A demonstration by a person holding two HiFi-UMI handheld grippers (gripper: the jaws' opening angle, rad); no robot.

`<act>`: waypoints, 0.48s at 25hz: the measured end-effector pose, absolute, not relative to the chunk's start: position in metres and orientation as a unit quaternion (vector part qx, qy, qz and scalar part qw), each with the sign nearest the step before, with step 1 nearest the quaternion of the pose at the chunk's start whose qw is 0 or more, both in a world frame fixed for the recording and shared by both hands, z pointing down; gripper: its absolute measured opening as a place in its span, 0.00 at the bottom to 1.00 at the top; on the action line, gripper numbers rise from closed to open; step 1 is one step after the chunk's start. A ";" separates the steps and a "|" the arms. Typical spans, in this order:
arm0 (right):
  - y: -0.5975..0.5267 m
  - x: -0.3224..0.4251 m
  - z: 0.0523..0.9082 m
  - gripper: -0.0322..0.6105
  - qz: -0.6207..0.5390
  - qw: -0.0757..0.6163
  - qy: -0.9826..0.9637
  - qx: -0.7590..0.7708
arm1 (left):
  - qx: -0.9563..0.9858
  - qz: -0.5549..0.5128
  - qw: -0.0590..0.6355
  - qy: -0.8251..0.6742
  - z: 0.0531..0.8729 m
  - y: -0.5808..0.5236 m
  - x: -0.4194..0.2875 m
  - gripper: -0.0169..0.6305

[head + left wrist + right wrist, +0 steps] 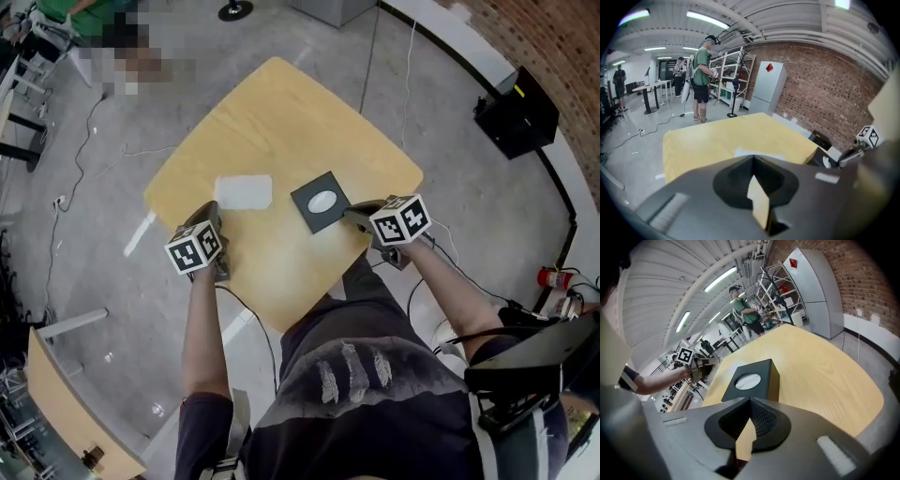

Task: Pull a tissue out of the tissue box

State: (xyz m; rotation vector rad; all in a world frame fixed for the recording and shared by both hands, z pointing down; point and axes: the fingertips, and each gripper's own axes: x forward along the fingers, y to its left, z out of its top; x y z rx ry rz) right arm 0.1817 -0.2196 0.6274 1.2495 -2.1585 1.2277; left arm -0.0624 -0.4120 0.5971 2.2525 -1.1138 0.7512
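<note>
Across the desk (281,112), head view: tissue box (320,202) central, a loose tissue (244,191) at its nine o'clock; both forearms (202,319) reach forward, angled down. Left gripper view: the left gripper (753,158) has its fingers clenched, empty. Right gripper view: right gripper (750,401) likewise, box at twelve o'clock; its sheet (748,380), likely soft and tearable, wants pinching at the opening.

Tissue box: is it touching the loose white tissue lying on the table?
Apart. The head view shows a strip of bare table between the tissue box and the white tissue lying to its left.
</note>
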 end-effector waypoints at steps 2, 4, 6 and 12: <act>-0.219 0.176 0.621 0.05 0.434 0.177 -0.773 0.427 | 0.834 0.274 0.252 -0.408 0.592 -0.401 -0.068 0.03; -0.224 0.173 0.603 0.05 0.437 0.128 -0.780 0.429 | 0.838 0.261 0.256 -0.406 0.585 -0.393 -0.075 0.03; -0.236 0.170 0.578 0.05 0.442 0.063 -0.783 0.434 | 0.842 0.242 0.260 -0.405 0.575 -0.394 -0.081 0.03; -0.241 0.131 0.508 0.05 0.425 -0.019 -0.810 0.403 | 0.859 0.192 0.249 -0.405 0.537 -0.385 -0.087 0.03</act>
